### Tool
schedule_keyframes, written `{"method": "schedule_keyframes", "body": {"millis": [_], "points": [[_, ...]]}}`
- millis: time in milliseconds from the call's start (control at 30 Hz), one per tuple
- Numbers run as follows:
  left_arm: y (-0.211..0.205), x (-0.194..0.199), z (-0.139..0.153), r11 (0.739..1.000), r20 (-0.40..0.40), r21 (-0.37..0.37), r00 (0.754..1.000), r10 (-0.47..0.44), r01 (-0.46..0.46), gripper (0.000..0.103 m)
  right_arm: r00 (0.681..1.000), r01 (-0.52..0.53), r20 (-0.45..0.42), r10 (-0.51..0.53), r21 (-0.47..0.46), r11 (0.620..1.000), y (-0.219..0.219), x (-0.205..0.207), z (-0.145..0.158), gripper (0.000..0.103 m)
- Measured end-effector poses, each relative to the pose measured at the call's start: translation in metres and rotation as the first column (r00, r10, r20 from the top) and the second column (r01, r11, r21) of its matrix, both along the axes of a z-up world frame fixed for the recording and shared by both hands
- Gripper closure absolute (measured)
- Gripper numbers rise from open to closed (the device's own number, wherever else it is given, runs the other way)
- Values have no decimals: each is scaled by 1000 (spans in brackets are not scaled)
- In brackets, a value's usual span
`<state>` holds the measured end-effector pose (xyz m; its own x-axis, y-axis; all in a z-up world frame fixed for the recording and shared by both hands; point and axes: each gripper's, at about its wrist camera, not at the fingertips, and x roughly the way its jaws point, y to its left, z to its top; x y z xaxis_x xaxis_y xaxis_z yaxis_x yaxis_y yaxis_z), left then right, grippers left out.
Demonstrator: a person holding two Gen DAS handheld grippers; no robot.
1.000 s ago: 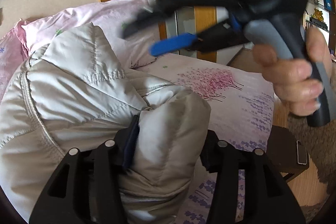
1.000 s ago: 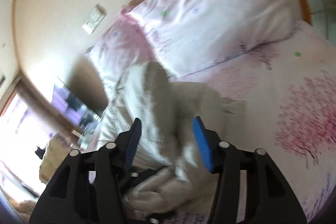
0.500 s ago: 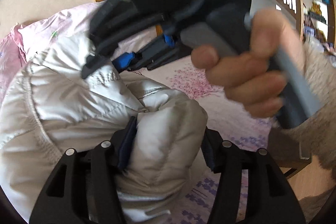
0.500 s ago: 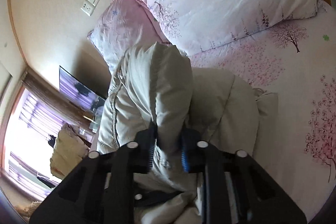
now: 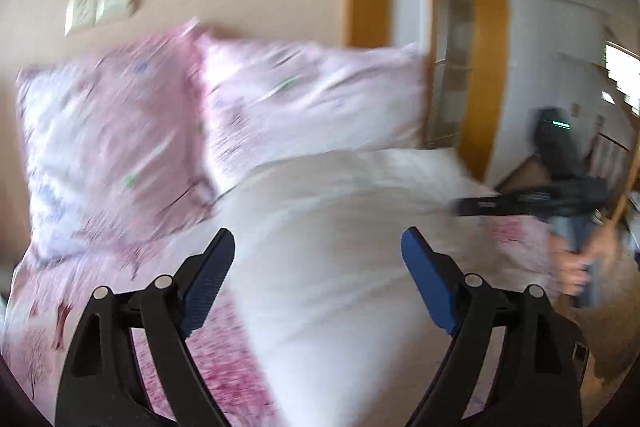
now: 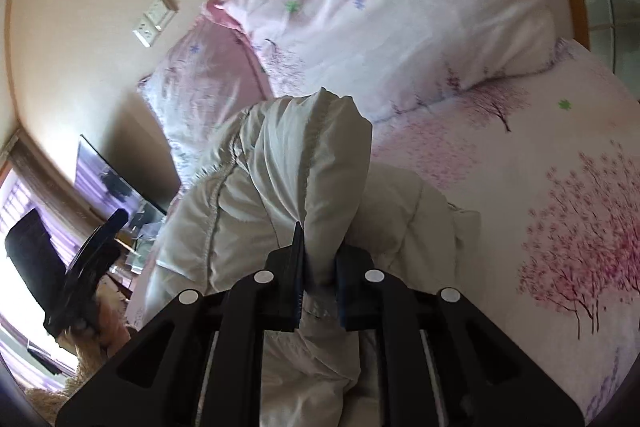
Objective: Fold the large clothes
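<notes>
A pale grey-white padded jacket (image 6: 288, 179) lies bunched on the bed. My right gripper (image 6: 318, 267) is shut on a raised fold of the jacket and holds it up. In the blurred left wrist view the jacket (image 5: 340, 227) is a white mound ahead of my left gripper (image 5: 318, 259), which is open with nothing between its blue pads. The right gripper (image 5: 532, 203) shows at the right of that view, at the jacket's far edge. The left gripper (image 6: 88, 259) shows at the left edge of the right wrist view.
Two pink floral pillows (image 6: 400, 11) (image 5: 108, 155) lean against the beige wall at the head of the bed. The pink tree-print sheet (image 6: 560, 227) spreads to the right. A wooden door frame (image 5: 480, 67) stands behind. A dark screen (image 6: 116, 183) stands beside the bed.
My left gripper has let go of the jacket, opened wide and pulled back. My right gripper closed on a jacket fold and keeps holding it raised.
</notes>
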<state>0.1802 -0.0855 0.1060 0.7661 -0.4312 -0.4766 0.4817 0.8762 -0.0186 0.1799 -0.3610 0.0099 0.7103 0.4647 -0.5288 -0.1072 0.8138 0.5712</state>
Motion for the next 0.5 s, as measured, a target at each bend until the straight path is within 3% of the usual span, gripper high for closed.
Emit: {"method": "schedule_keyframes", "body": {"millis": [200, 500], "points": [[7, 40, -27, 999, -135, -8, 990, 32, -34, 18, 997, 34, -67, -35, -15, 999, -10, 7, -21, 90], [-5, 39, -48, 999, -166, 35, 986, 16, -10, 15, 987, 27, -157, -19, 46, 999, -21, 19, -54, 86]]}}
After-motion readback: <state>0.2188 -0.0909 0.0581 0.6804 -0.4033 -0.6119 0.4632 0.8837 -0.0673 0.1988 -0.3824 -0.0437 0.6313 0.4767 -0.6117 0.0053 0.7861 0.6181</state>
